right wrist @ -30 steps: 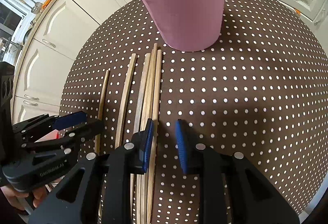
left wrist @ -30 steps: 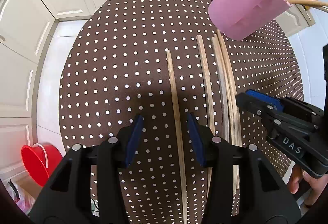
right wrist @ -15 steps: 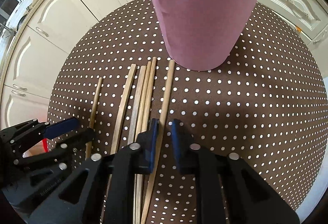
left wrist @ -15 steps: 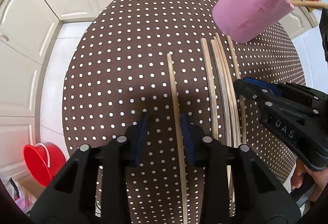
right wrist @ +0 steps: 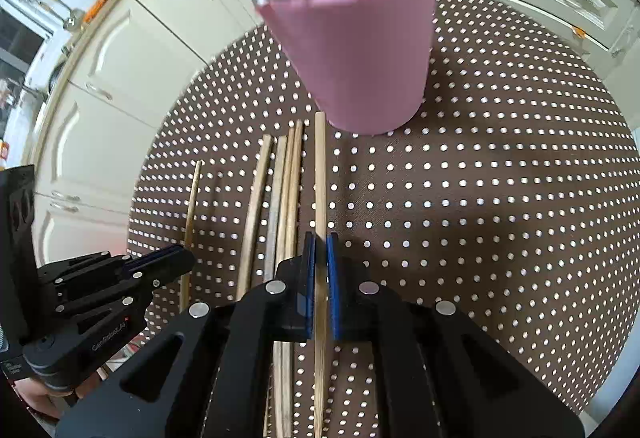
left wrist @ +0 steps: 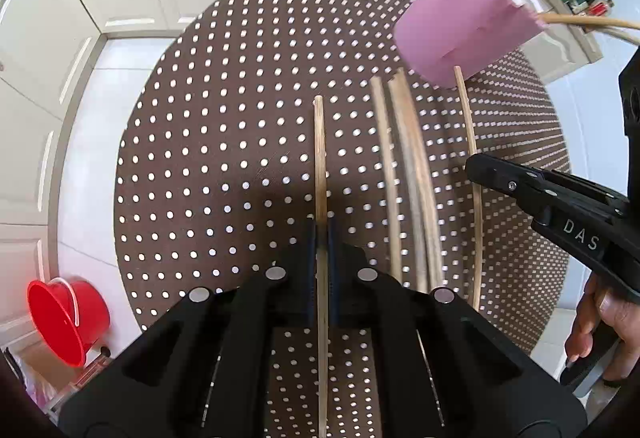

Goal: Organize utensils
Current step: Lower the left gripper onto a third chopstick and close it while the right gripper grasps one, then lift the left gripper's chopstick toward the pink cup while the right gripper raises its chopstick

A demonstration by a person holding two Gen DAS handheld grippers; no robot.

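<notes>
Both grippers have just been closing, each now clamped on one chopstick, where a second ago both stood open over the row. Left to right on the dotted table [left wrist: 224, 141]: the left gripper [left wrist: 321, 238] pinches the leftmost stick [left wrist: 319, 157]; four loose sticks [left wrist: 404, 165] lie bunched in the middle, untouched; the right gripper [right wrist: 320, 250] grips the rightmost stick [right wrist: 320, 177], whose far end lies just beside the pink cup [right wrist: 360, 53]. Four sticks already stand in that cup. By this count, six remain to go in, two of them in hand.
</notes>
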